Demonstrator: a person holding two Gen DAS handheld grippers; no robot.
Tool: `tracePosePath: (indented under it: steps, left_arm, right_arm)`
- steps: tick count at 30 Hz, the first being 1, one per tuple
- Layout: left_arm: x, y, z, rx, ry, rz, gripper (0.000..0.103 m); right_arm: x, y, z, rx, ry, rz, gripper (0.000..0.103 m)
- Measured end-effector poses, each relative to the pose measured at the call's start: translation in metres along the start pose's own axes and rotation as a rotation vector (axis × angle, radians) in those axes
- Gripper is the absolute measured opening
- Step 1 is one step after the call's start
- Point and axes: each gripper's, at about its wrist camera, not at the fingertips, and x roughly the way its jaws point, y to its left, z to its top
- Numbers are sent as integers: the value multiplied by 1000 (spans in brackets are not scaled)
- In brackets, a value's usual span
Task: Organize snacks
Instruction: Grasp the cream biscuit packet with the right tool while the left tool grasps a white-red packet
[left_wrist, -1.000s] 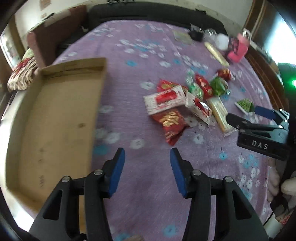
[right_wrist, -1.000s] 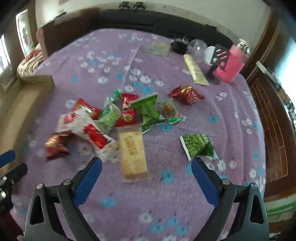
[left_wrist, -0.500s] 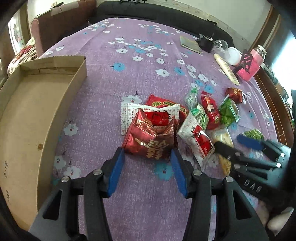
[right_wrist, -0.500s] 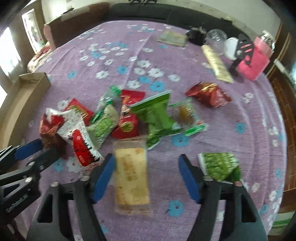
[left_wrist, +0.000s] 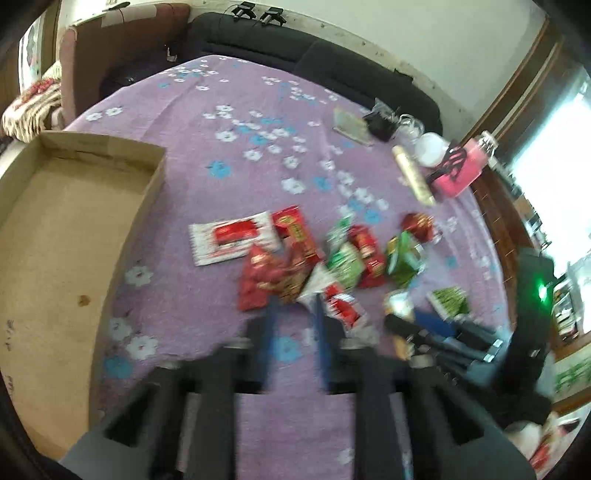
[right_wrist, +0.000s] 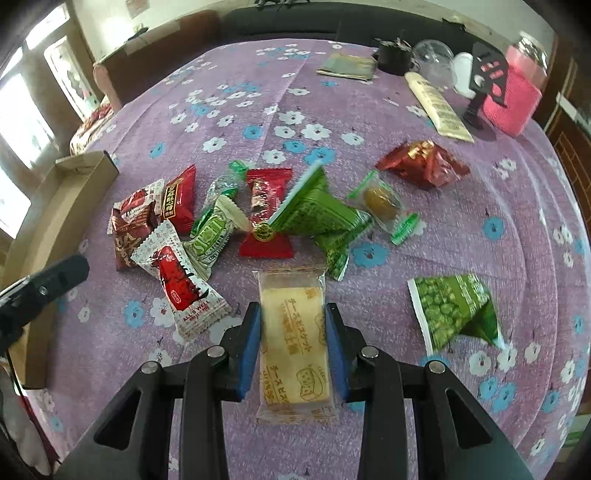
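Right fingers: the right gripper (right_wrist: 293, 347) has its two blue fingers (right_wrist: 249, 343) on either side of the yellow biscuit packet (right_wrist: 295, 347); the jaws are closing, and the pads look to touch the long edges of the wrapper.
Yellow biscuit packet: it lies flat on the bench between those fingers, with its far end out past the fingertips.
Left fingers: the left gripper (left_wrist: 293, 314) is blurred; its jaws are narrow and closing, and the tips are at the near edge of the dark red foil packet (left_wrist: 258, 280). I cannot tell if the pads already press on it.
Dark red foil packet: it is on the bench at the left side of the snack heap, partly over the white packet with red label (left_wrist: 232, 242).
Snack heap: red, green and white packets lie close together just beyond both grippers; the large green packet (right_wrist: 321, 218) leans over the red sachet (right_wrist: 266, 214).
Green pea packet (right_wrist: 456, 312): it lies alone, to the right of the right gripper.
Red foil bag (right_wrist: 424, 166): apart from the heap, farther back.
Cardboard box (left_wrist: 55, 236): open, at the left edge of the bench, beside the heap.
Bench (right_wrist: 258, 110): covered with purple flowered cloth.
Far end: a pink container (right_wrist: 515, 96) and a long cream packet (right_wrist: 437, 107).
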Motion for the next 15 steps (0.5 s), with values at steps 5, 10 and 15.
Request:
tracePosePath:
  steps: [5,10,15]
  left_arm:
    - [27,-19,1,-45,22,8,63]
    - [63,-36,-2,-24,47,108,66]
    - [78,-55,-6,95,29,218,45]
  right_arm:
    - [-17,-13,-4,37,-27,28,33]
    - [-31,-27,-9,74,-41,49,33]
    - [-34,-35,-12,98,-41,59,33]
